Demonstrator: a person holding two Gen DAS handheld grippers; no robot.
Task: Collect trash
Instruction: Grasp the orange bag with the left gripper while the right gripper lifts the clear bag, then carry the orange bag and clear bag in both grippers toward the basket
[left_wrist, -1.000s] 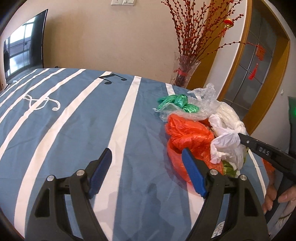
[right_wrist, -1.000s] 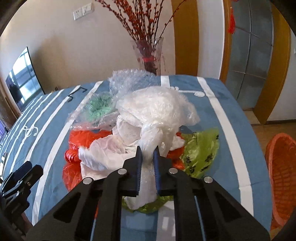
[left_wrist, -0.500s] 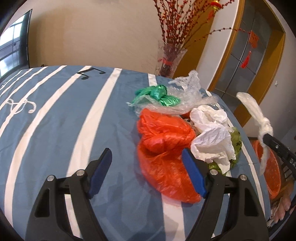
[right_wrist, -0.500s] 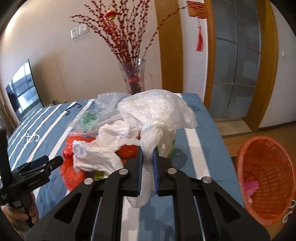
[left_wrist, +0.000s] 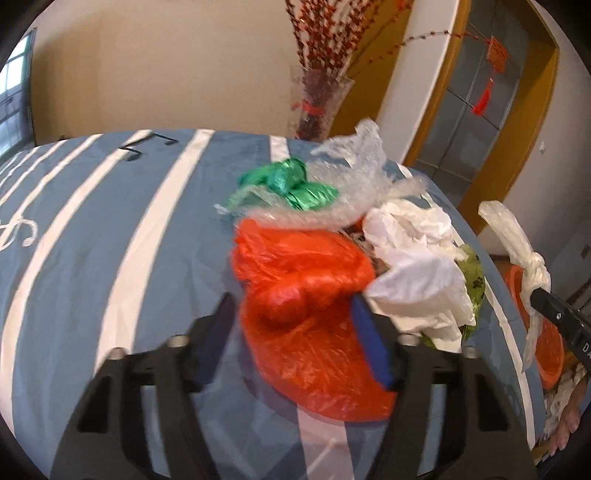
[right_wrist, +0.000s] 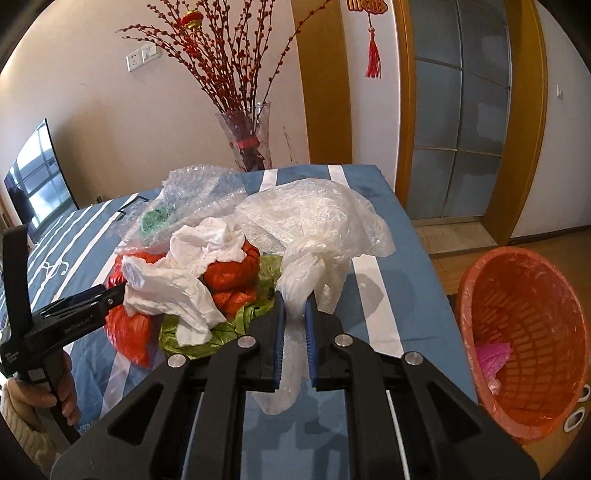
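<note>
Right gripper (right_wrist: 294, 314): clamped narrow on the knotted neck of the clear plastic bag (right_wrist: 314, 218), with the puffed body of the bag just ahead of the fingertips and the loose tail hanging below the jaws. To the right of this claw and lower, on the floor: the orange basket (right_wrist: 524, 295), lined with thin film, something pink already at the bottom. Step in hand, as judged: carrying this bag off the blue striped cloth (right_wrist: 373, 273) toward the basket. Next move calls for bringing the bag above the rim and only then letting go.

Left gripper (left_wrist: 291, 332): half wide, jaws just been closing, with the orange bag (left_wrist: 303, 280) between the pads; whether already pinched, cannot tell because of blur. Just right of it: white crumpled paper (left_wrist: 417, 266) over a green bag (left_wrist: 474, 277). Further ahead: green foil (left_wrist: 288, 184) under bubble wrap (left_wrist: 354, 166). Probably next: finish the squeeze on the orange bag before lifting.
</note>
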